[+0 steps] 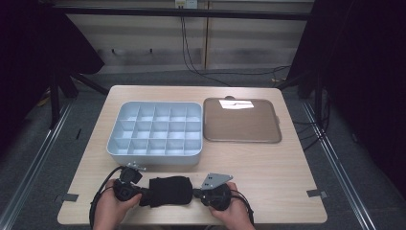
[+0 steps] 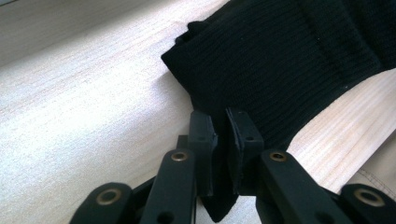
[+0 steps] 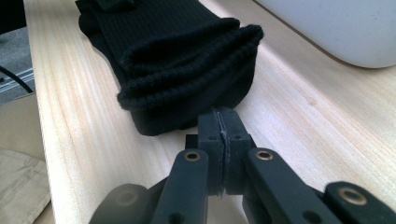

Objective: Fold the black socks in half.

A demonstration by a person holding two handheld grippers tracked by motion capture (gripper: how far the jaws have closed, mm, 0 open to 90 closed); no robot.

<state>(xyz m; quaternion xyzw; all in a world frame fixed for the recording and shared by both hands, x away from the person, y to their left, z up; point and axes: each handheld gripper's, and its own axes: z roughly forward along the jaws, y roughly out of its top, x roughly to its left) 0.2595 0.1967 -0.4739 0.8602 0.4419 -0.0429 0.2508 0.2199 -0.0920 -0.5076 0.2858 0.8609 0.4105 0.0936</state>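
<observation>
A folded black ribbed knit cloth (image 1: 167,190), like a pair of socks, lies on the wooden table (image 1: 268,167) near its front edge, between my two grippers. My left gripper (image 1: 142,194) is at the cloth's left end. In the left gripper view the cloth (image 2: 280,60) runs down between the pads of the left gripper (image 2: 219,119), which pinch a fold of it. My right gripper (image 1: 196,194) sits at the right end. In the right gripper view, the right gripper (image 3: 223,114) has its pads pressed together just before the cloth's (image 3: 182,60) layered cuff edges.
A pale grey box (image 1: 155,159) with several square compartments stands behind the cloth, and its wall (image 3: 336,28) is close by in the right gripper view. A flat brown tray (image 1: 242,120) lies to its right. Cables trail from both grippers toward the table's front edge.
</observation>
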